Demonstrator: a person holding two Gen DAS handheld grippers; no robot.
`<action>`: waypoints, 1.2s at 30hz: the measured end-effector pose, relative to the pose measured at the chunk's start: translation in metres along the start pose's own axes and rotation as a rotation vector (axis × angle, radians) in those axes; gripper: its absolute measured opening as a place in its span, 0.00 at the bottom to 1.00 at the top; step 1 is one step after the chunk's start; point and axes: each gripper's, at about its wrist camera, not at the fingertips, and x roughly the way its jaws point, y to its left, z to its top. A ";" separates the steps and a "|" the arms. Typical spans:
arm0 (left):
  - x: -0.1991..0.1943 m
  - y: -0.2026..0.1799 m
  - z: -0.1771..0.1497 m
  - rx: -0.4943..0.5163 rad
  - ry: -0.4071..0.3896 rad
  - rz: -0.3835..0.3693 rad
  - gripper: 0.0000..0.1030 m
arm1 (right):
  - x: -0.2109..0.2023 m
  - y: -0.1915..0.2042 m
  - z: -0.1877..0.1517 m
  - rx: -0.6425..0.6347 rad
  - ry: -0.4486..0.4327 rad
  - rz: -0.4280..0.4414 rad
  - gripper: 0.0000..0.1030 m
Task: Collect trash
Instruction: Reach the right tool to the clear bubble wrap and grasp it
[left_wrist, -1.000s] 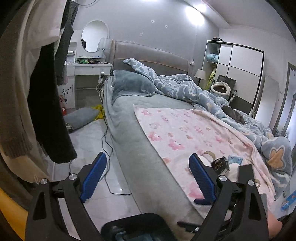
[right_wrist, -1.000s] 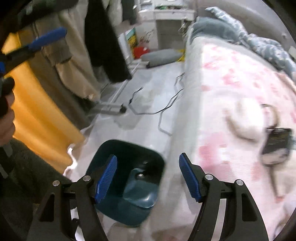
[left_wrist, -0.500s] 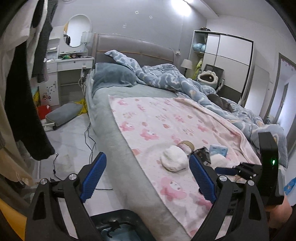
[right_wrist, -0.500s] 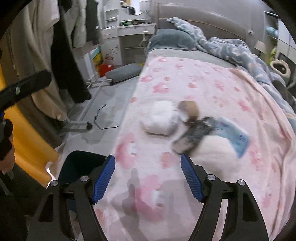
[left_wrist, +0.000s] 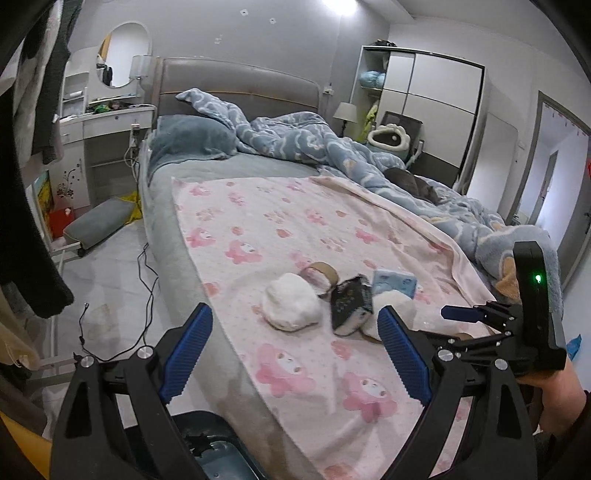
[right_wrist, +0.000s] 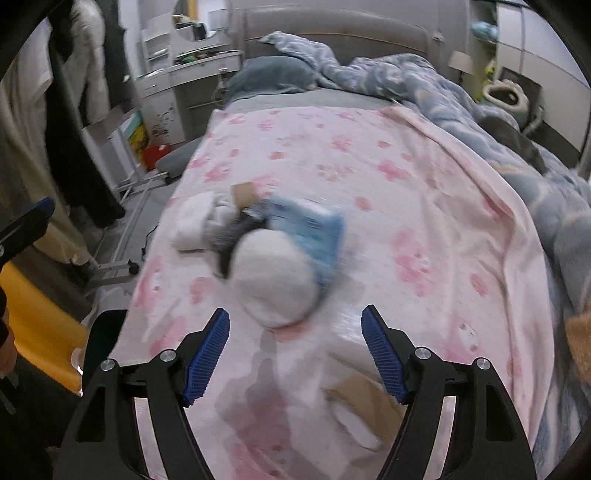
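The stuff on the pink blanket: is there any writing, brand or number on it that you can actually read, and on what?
No text can be read in either view.
Blue packet: it carries print, too small in the left view and blurred in the right.
Dark wrapper: pale markings, too small to make out.
Tape roll and the two white paper wads: no lettering visible.
Red box on the floor: a pale mark, illegible.
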 end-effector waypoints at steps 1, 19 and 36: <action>0.003 -0.004 -0.001 0.003 0.004 -0.007 0.90 | 0.001 -0.006 -0.002 0.012 0.003 -0.005 0.73; 0.038 -0.067 -0.029 0.093 0.094 -0.124 0.90 | 0.016 -0.060 -0.007 0.147 0.039 -0.037 0.65; 0.079 -0.130 -0.048 0.132 0.180 -0.278 0.91 | -0.009 -0.105 -0.017 0.197 -0.059 0.001 0.30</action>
